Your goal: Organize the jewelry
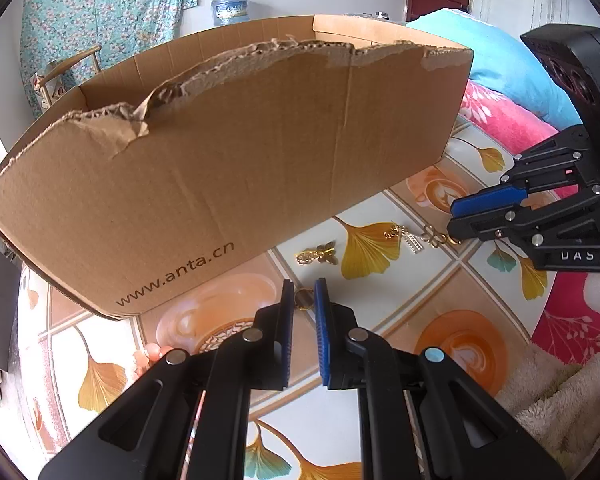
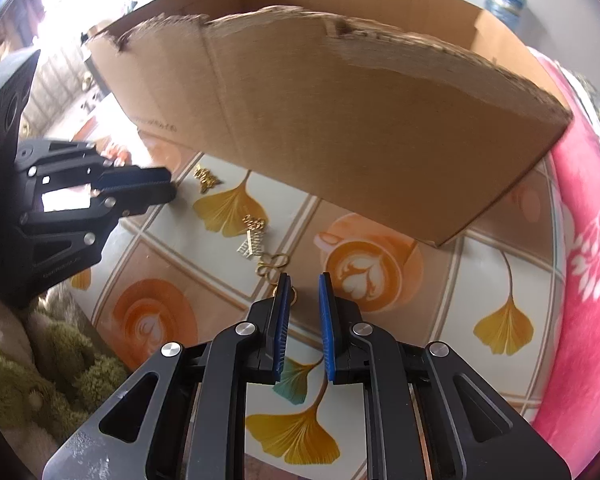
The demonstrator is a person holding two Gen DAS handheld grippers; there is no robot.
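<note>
Gold jewelry lies on a patterned tablecloth in front of a torn cardboard box (image 1: 228, 168). In the left wrist view a gold ring (image 1: 303, 299) lies between my left gripper's (image 1: 304, 292) open fingertips. A gold butterfly piece (image 1: 318, 255) lies just beyond. A gold clover chain with a charm (image 1: 416, 237) lies to the right, its end at my right gripper (image 1: 454, 220). In the right wrist view the right gripper (image 2: 305, 286) is open, its left pad (image 2: 282, 300) over the chain's gold end; the clover chain (image 2: 266, 258) and the butterfly piece (image 2: 206, 178) lie ahead.
The box (image 2: 340, 120) stands close behind the jewelry. The left gripper (image 2: 140, 188) shows at the left of the right wrist view. A pink blanket (image 2: 580, 280) lies right of the table, a fluffy towel (image 1: 560, 396) at its near edge.
</note>
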